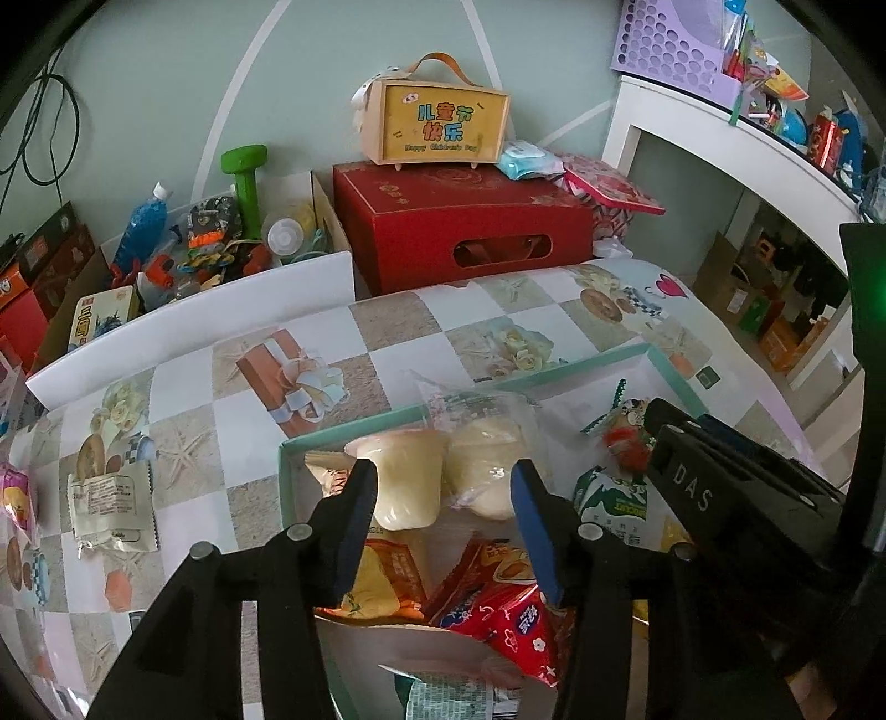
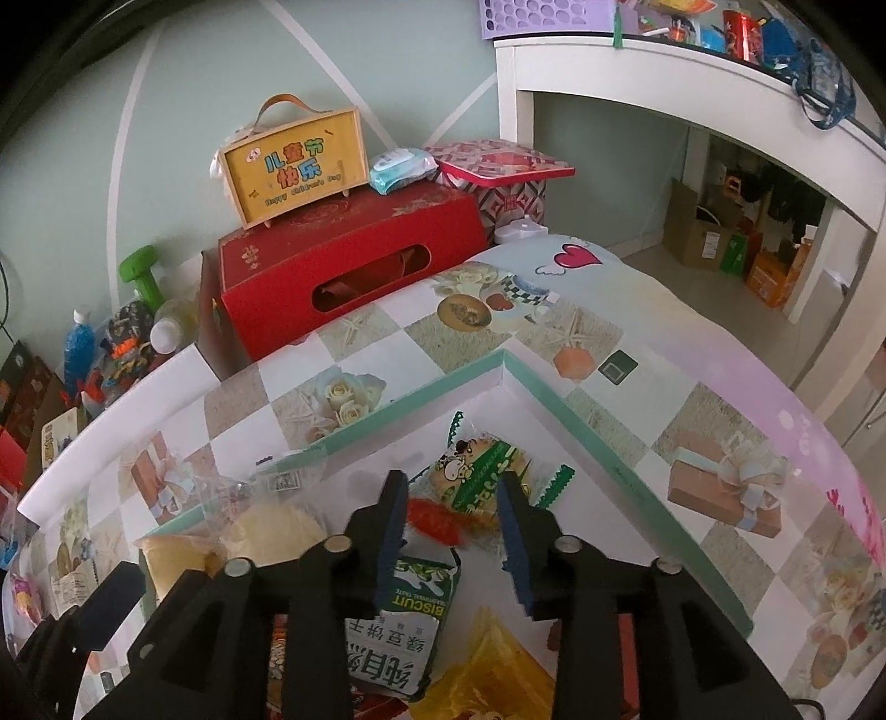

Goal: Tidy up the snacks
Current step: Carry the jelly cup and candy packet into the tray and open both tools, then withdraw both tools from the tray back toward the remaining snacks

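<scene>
1. Teal-rimmed box [image 1: 587, 368]: shallow, white inside, lying open on the patterned tablecloth [image 1: 387, 332]. It holds every snack listed in entries 2 to 6.
2. Clear packet of two pale buns [image 1: 443, 471]: in the box's left part, at 12 o'clock from the left gripper [image 1: 443, 526]. The jaws stand apart on either side of the packet's near end; the pads do not press on it.
3. Green-edged snack packet [image 2: 476, 482] with a cartoon print and something red inside: toward the box's far corner, at 12 o'clock from the right gripper [image 2: 451, 531]. The jaws are parted above it and nothing is clamped.
4. Green-and-white biscuit pack [image 2: 410, 620]: in the box under the right gripper's left finger, at 6 o'clock from the green-edged packet.
5. Red wrapped snacks [image 1: 515, 620] and an orange snack pack [image 1: 382, 581]: at the box's near end, at 6 o'clock from the buns.
6. Yellow wrapper [image 2: 493, 664]: in the box at the right wrist view's lower edge, partly hidden.
7. White snack sachet [image 1: 113, 509]: outside the box on the cloth, at 9 o'clock from it in the left wrist view.
8. Red gift carton [image 1: 465, 227]: beyond the table's far edge, at 12 o'clock; a yellow carry-case [image 1: 437, 124] with a handle stands on it, and a pale blue packet [image 1: 526, 158] lies beside the case.
9. Open cardboard box [image 1: 326, 216]: at 10 o'clock in the left wrist view, filled with toys, a blue bottle [image 1: 147, 221] and a green dumbbell [image 1: 246, 183].
10. Lilac perforated basket [image 1: 670, 44]: on the white shelf [image 1: 720, 144] at 1 o'clock; contents cannot be told.
</scene>
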Demonstrator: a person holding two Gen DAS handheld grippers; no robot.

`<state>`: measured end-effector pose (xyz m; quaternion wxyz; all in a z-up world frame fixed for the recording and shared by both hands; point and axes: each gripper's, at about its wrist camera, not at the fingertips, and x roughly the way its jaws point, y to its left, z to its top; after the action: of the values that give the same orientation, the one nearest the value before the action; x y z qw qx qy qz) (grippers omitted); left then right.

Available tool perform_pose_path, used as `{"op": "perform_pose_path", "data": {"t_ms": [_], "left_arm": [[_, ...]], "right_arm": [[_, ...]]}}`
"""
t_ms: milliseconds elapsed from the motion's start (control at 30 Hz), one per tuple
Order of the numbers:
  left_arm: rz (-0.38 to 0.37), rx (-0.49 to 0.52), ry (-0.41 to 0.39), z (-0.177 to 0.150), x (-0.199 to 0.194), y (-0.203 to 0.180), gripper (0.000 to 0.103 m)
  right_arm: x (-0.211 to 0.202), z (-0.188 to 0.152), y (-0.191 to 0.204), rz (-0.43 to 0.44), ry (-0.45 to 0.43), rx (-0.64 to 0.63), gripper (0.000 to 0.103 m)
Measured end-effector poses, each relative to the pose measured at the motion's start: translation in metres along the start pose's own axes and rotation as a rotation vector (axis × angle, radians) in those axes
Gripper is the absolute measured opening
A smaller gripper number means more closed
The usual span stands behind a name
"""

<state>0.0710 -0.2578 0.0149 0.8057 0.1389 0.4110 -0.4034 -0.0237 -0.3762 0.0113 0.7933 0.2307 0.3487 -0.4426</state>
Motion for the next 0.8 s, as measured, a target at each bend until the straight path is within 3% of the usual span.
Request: {"op": "perform_pose_path", "data": {"t_ms": [333, 667, 733, 800], "left_arm": [[0.027, -0.029, 0.001, 0.001, 0.001, 0.01, 0.061], [0.061, -0.118, -0.002, 0.001, 0.001, 0.04, 0.074], [0.086, -0.152, -0.007, 0.0, 0.0, 0.052, 0.077], [0.118, -0.208, -0.017, -0.001, -0.002, 0.07, 0.078]], "right_arm": [[0.0, 0.0, 0.0, -0.003, 0.001, 0.003, 0.074], [0.001, -0.001, 0.007, -0.015, -0.001, -0.027, 0.088], [0.003, -0.001, 0.009, -0.02, 0.003, -0.032, 0.098], [0.005, -0.002, 0.013, -0.021, 0.002, -0.041, 0.101]]}}
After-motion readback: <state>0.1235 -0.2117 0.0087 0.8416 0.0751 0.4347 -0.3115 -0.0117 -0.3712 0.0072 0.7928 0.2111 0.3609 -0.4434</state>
